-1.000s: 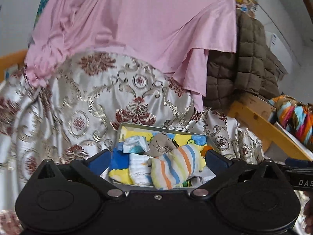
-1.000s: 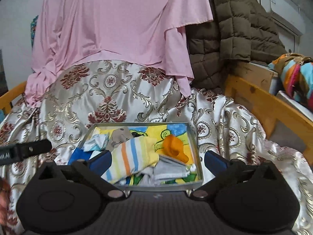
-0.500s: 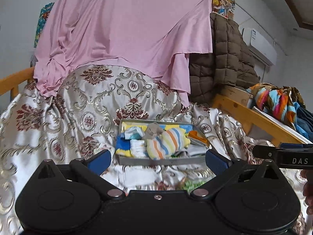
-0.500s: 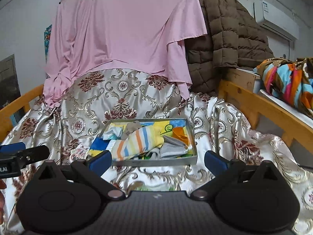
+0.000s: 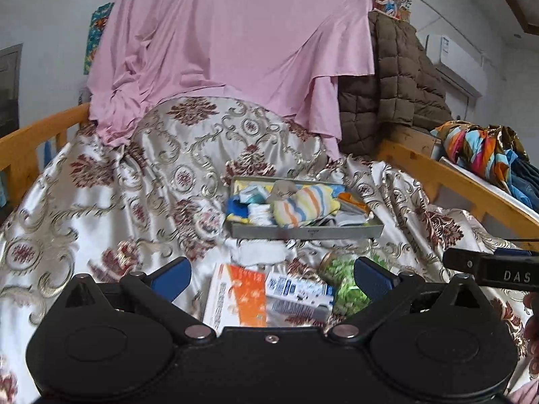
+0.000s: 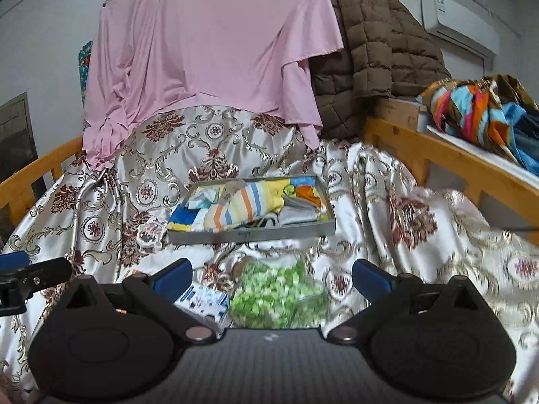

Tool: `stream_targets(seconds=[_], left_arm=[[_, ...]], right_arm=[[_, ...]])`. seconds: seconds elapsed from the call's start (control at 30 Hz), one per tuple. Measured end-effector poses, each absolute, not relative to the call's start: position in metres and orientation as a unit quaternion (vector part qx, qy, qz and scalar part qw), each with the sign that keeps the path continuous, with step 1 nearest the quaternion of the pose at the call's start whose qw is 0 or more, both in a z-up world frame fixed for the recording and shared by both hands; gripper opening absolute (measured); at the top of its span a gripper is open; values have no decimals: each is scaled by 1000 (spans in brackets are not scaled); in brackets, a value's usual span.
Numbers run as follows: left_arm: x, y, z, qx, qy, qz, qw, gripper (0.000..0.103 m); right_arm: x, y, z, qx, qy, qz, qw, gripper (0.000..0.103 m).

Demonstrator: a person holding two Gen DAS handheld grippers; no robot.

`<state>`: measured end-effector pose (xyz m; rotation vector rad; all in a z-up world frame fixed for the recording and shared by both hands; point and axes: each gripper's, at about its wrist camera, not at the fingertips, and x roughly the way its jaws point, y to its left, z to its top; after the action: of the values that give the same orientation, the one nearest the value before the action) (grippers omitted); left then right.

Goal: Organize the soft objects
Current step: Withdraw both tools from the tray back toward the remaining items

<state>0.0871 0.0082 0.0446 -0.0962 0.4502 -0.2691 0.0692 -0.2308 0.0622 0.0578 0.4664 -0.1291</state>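
A grey metal tray (image 5: 305, 233) (image 6: 251, 235) lies on the patterned satin bedspread, filled with small folded cloths. A striped sock (image 5: 303, 202) (image 6: 241, 207) lies across its middle, with a blue and yellow cloth (image 5: 235, 210) (image 6: 183, 219) at its left and an orange piece (image 5: 352, 199) (image 6: 308, 191) at its right. My left gripper (image 5: 272, 277) is open, well back from the tray, with nothing between its fingers. My right gripper (image 6: 272, 276) is open too and holds nothing.
In front of the tray lie a white and orange box (image 5: 235, 294), a blue and white packet (image 5: 296, 291) (image 6: 202, 299), a green-filled bag (image 5: 347, 281) (image 6: 276, 294) and a white cloth (image 5: 259, 252). Wooden bed rails (image 6: 448, 165) run along both sides. A pink sheet (image 5: 235, 40) and brown quilted jacket (image 6: 370, 57) hang behind.
Both grippers have pulled back and away from the tray, which now looks smaller and farther. The box, packet and green bag in front of it have come into view.
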Motion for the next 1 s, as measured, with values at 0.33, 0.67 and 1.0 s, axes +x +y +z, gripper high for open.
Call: stream_targets(seconds=[0.33, 0.67, 1.0], left_arm=[[63, 3, 31, -20, 254, -118, 960, 102], [67, -1, 21, 7, 289, -72, 955, 102], [81, 2, 10, 6, 334, -36, 942, 102]], right_arm=[[39, -225, 34, 50, 251, -74, 964, 103], [25, -215, 7, 37, 260, -75, 962, 103], [33, -203, -5, 45, 273, -24, 961, 103]])
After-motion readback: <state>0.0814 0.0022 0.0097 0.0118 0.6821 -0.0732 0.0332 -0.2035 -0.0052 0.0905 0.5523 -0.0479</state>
